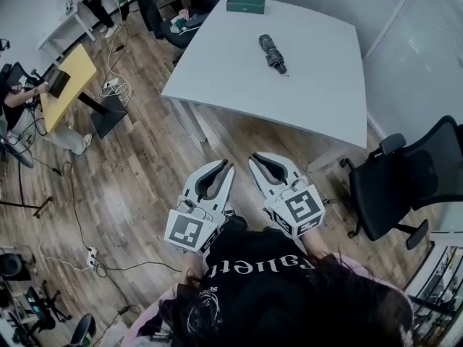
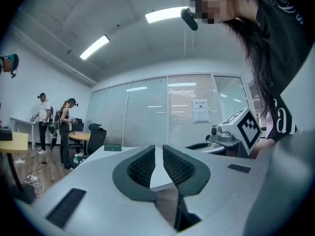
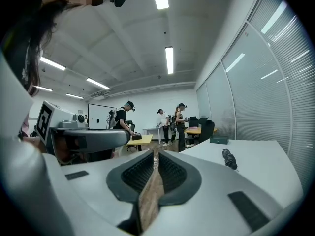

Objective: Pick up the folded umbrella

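Note:
The folded umbrella (image 1: 273,53), dark and strapped shut, lies on the white table (image 1: 318,100) toward its far side. The right gripper view shows the umbrella (image 3: 229,159) ahead and to the right on the tabletop. Both grippers hang over the wooden floor, short of the table's near edge and well away from the umbrella. My left gripper (image 1: 230,163) has its tips together with nothing between them, as the left gripper view (image 2: 158,146) confirms. My right gripper (image 1: 253,157) sits beside it, also shut and empty (image 3: 155,151).
A green box (image 1: 245,3) rests at the table's far edge. A black office chair (image 1: 405,186) stands to the right of the table. A yellow desk (image 1: 69,85) and floor cables (image 1: 94,255) lie to the left. Several people (image 3: 179,124) stand at the far end of the room.

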The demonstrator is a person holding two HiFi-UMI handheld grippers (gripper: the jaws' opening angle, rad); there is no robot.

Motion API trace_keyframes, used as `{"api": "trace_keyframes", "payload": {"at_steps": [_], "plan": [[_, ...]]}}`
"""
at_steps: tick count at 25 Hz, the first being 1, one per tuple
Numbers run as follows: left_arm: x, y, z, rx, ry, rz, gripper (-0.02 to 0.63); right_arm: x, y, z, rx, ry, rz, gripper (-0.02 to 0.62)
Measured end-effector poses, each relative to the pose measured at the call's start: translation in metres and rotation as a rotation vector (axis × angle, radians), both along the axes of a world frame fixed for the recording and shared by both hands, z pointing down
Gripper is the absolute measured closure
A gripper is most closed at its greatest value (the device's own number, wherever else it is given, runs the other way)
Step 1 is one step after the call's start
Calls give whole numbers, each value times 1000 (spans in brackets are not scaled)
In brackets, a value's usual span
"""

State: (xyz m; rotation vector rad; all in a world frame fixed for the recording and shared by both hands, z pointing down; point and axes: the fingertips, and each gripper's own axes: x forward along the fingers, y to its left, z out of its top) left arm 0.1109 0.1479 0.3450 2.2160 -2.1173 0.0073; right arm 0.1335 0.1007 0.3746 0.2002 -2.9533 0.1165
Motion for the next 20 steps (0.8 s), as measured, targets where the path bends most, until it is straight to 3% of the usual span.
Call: {"api": "trace_keyframes", "payload": {"at_steps": [9, 20], "plan": [[-74, 9, 3, 0, -4, 35, 546, -64, 9, 5, -1, 24, 58, 552], [-102, 8, 19, -16, 47, 100, 546, -83, 13, 19, 7, 94, 135, 552]]}}
